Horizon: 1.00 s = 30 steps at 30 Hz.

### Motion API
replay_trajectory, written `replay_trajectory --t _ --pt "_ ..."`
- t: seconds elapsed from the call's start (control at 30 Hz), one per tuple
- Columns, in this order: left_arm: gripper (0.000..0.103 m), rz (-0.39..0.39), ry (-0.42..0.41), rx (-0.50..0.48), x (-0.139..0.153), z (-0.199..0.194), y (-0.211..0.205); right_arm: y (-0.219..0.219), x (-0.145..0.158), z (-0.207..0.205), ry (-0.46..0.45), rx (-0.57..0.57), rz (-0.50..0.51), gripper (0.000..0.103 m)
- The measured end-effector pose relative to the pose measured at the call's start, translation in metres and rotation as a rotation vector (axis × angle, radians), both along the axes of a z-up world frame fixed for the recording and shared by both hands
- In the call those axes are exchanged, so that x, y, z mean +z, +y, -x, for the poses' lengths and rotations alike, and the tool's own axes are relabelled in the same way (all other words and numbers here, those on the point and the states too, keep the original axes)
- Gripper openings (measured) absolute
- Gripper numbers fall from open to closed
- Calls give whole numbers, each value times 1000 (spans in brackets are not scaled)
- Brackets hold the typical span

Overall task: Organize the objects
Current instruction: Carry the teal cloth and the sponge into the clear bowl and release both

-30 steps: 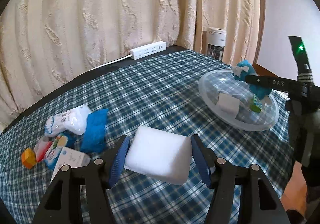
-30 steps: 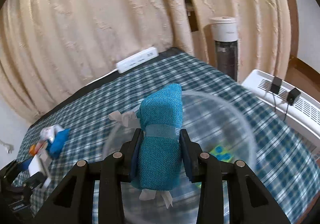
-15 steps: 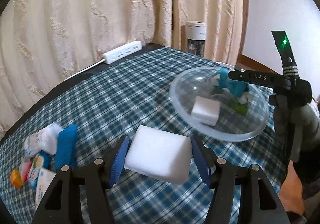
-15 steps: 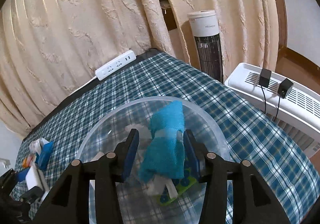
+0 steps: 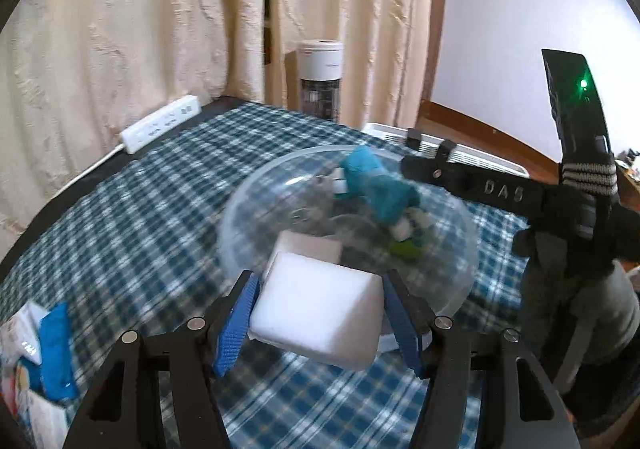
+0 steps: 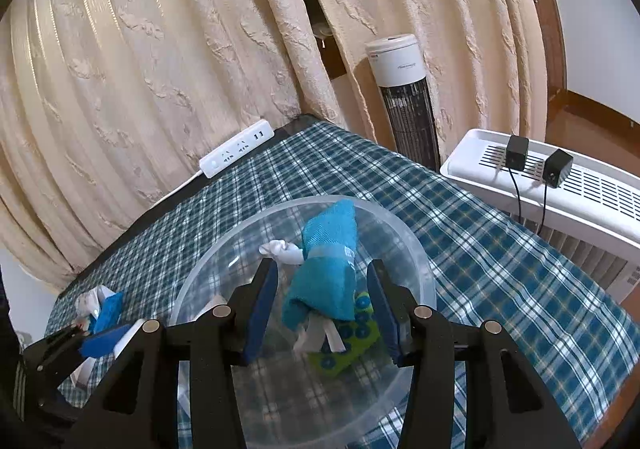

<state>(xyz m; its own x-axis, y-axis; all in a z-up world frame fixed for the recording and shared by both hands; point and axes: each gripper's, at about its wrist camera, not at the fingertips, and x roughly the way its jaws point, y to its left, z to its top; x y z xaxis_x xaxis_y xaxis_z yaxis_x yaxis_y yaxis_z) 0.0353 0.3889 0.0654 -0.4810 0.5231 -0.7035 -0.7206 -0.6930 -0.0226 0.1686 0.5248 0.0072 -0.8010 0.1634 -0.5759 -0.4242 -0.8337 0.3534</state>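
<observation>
My left gripper is shut on a white sponge block and holds it just in front of the clear plastic bowl. A second white block lies in the bowl. My right gripper is open over the bowl; its jaws stand apart on either side of a teal cloth bundle that rests in the bowl, apart from both pads. The bundle also shows in the left wrist view. A green dotted packet lies under it.
Several small items, among them a blue sponge and white packets, lie at the table's left end. A white power strip sits at the far edge by the curtain. A tower fan and white heater stand beyond the table.
My right gripper opened and let go of the teal bundle, which now rests in the bowl. My left gripper carried the white sponge rightward, up to the bowl.
</observation>
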Motion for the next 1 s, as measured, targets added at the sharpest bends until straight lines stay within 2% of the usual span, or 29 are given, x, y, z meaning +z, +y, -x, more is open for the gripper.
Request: replay_trajectory --t 0.13,0.2,0.27,0.4,0.63,0.9,1.0 --pt "70 -22 -26 -42 -2 2 13 3 1 -7 5 -18 6 48" --pt "77 -45 -47 -53 -4 4 19 6 0 -10 8 -27 10 48" --pt "94 -73 -64 -60 -6 8 22 8 -2 -12 9 -35 17 48" --pt "95 -71 -80 -34 -8 15 19 8 -8 -15 -4 -37 33 48" --pt "96 -65 -61 59 -3 24 -8 1 -4 -18 8 -24 31 48" --pt "101 -13 -16 144 -5 20 -36 -20 -1 -14 10 24 37 49" --pt "101 3 -14 159 -6 18 -44 -30 0 -10 10 48 39 52"
